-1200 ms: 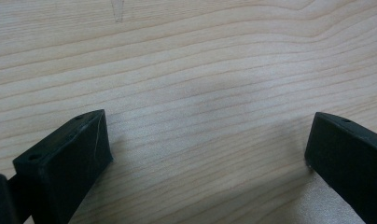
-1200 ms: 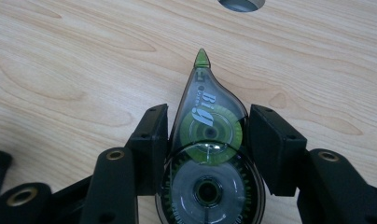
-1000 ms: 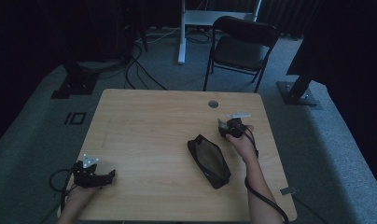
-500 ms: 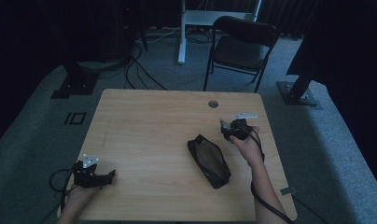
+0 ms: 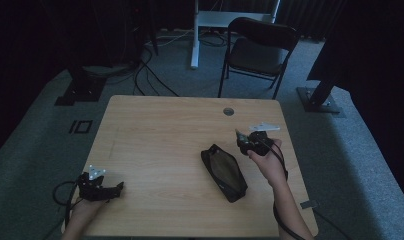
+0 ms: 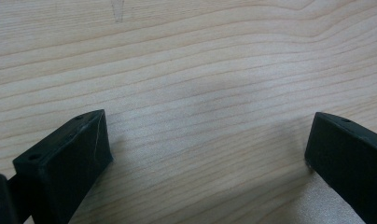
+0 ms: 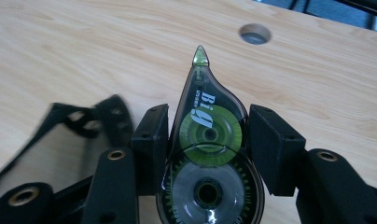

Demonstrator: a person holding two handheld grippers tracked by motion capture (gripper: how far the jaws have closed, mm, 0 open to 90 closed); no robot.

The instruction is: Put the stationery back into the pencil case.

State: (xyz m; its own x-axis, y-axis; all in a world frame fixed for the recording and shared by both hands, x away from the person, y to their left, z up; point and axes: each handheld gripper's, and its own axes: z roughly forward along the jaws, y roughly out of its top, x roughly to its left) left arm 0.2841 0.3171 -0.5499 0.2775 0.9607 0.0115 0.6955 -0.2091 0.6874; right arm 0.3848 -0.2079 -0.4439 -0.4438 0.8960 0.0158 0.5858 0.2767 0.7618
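Lifted off the tabletop since a second ago, your right gripper (image 7: pixel 203 149) carries a correction tape dispenser (image 7: pixel 206 154) pinched between its jaws, green tip pointing at the cable hole (image 7: pixel 255 33). It rides clear of the wooden table (image 5: pixel 160 135), just beside the far end of the black pencil pouch (image 5: pixel 224 171), which lies shut and well apart from your left gripper (image 5: pixel 101 186). That one rests at the near left corner, jaws spread over bare wood. Judging by the lift, the dispenser is on its way to the pouch.
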